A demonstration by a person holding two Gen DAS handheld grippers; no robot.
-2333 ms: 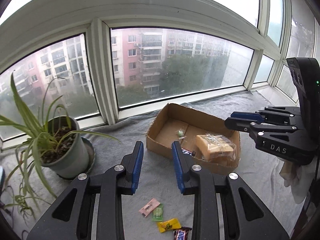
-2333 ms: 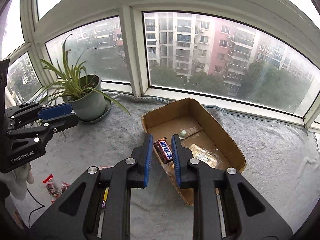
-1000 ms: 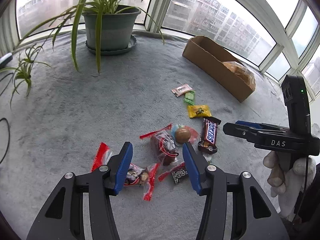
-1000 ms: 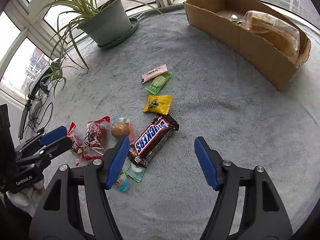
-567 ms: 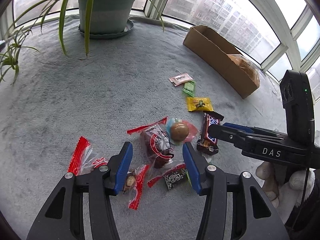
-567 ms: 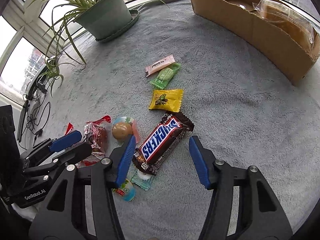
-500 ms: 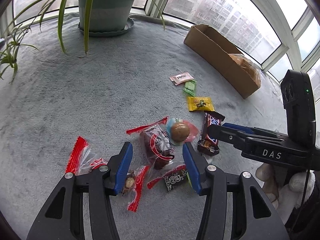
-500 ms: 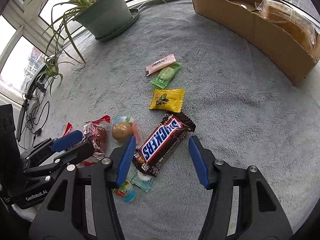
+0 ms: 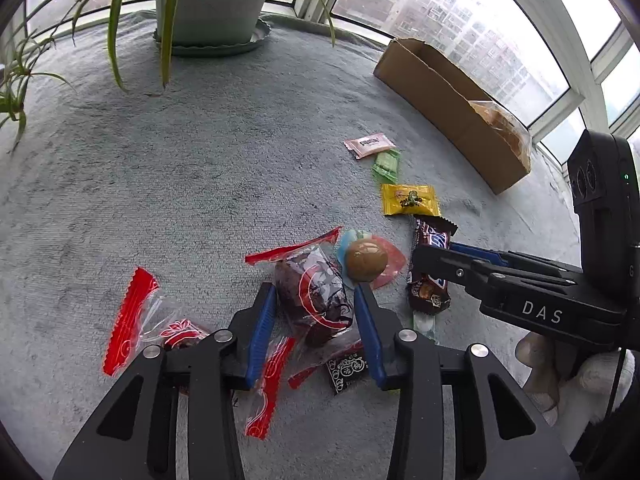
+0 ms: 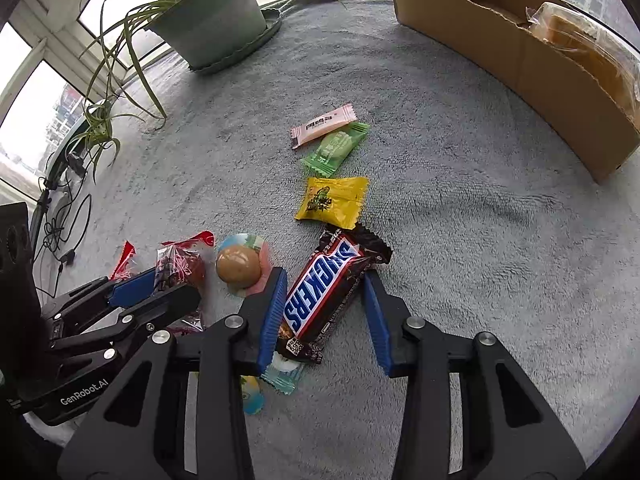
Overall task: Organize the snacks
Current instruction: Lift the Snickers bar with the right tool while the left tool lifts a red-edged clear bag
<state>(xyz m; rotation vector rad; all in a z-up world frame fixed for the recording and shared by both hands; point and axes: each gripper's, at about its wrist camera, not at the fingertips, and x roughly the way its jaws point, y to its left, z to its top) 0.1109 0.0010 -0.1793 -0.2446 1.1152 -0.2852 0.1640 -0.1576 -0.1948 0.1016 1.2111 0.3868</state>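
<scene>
Picking is the step in hand: both grippers are down over the loose snacks on the grey table (image 10: 460,240), and their jaws have just been closing, each around a snack.

We take things from largest to smallest. At the upper right of both views sits the box (image 10: 520,52), with a wrapped cake (image 10: 592,40) already inside; that is where we judge the snacks must go. At the upper left stands the plant pot (image 9: 212,0).

Low in the centre of the right wrist view, the right gripper (image 10: 324,308) straddles the Snickers bar (image 10: 320,292); its left pad seems to touch the wrapper, its right pad stands just clear, so the bar is not yet clamped. Low in the centre of the left wrist view, the left gripper (image 9: 316,320) stands at a narrow gap around the red-wrapped cake (image 9: 316,292), pads just beside it, no firm pinch that we can see.

Above these lie the yellow packet (image 10: 332,200), green packet (image 10: 334,148) and pink packet (image 10: 324,124).

Next we need to finish both squeezes, lift, and carry to the box.
</scene>
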